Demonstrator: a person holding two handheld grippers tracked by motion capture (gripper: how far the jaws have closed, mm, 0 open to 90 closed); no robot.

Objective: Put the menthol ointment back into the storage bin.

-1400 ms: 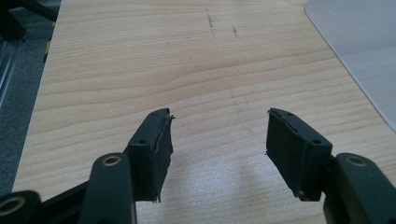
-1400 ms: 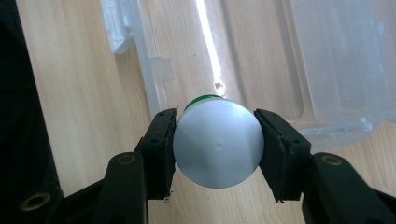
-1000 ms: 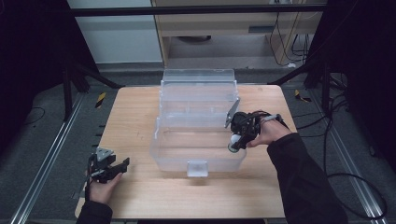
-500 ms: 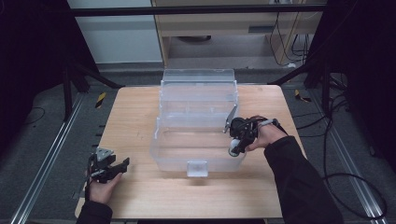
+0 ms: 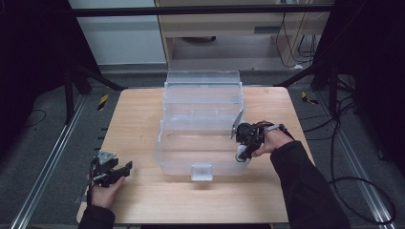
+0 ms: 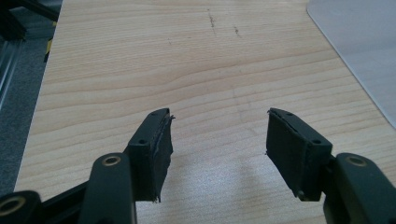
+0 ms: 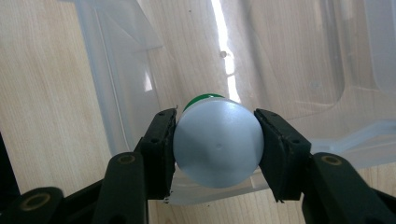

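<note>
A clear plastic box [image 5: 203, 125] stands open at the table's middle, its lid raised at the back. My right gripper [image 5: 242, 152] is at the box's right front corner, shut on a white bottle [image 7: 217, 142] with a green cap. In the right gripper view the bottle's round white base faces the camera and its green end points down into the clear plastic box [image 7: 299, 56]. My left gripper [image 5: 113, 171] rests near the table's front left, open, with bare wood between its jaws in the left gripper view [image 6: 217, 140].
A small clear latch [image 5: 201, 171] sticks out of the box's front wall. The wooden table [image 5: 133, 114] has free room left of the box. A corner of the box [image 6: 359, 42] shows at the upper right of the left gripper view.
My right gripper has moved with the bottle a little toward the front, down along the box's right wall. The left gripper has stayed still.
</note>
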